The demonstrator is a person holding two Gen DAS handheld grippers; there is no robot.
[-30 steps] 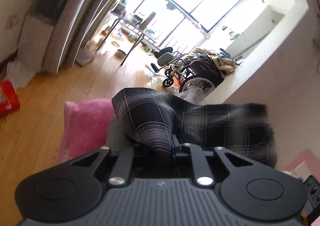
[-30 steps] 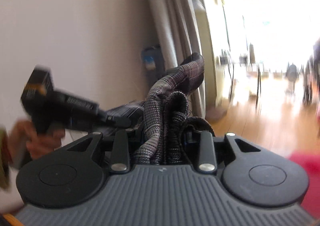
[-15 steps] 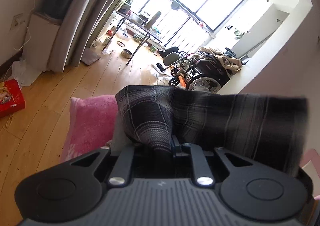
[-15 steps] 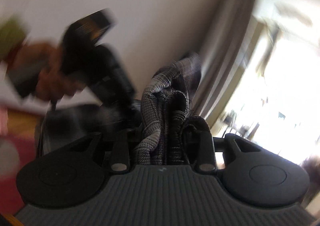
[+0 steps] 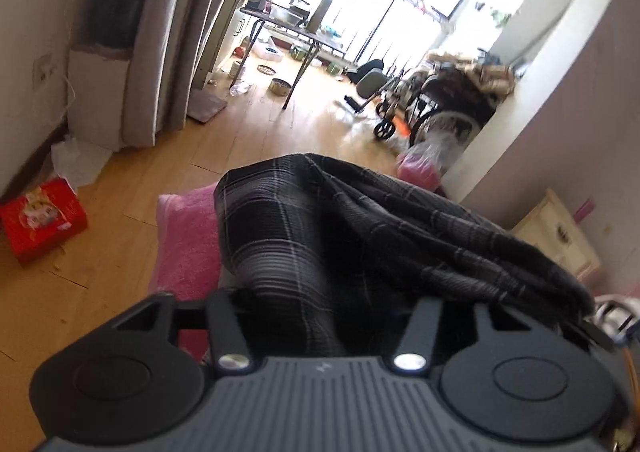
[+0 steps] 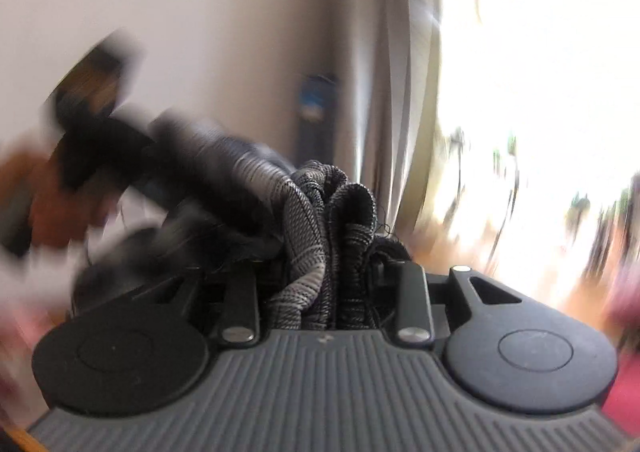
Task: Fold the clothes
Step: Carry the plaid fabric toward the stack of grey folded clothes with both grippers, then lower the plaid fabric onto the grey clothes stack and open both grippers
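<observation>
Dark plaid garment [image 5: 320,252] bunched and draped between both tools, over a pink cushion [image 5: 188,240] peeking out at nine o'clock. Left gripper [image 5: 324,316] jaws opening, cloth lying between the spread fingers but no longer visibly pinched. Right gripper [image 6: 326,292] clamped on a thick wad of the same woven cloth [image 6: 316,236], several folded layers standing up at twelve o'clock. Other tool and the hand [image 6: 48,196] carrying it blurred at nine to ten o'clock in the right view.

Probably light, limp, a little grippy (coarse weave, frayed threads at the edge), so likely to sag and slide once let go on one side. Best taken at a hem or corner, single layer rather than a bundle, then drawn taut before laying flat.
</observation>
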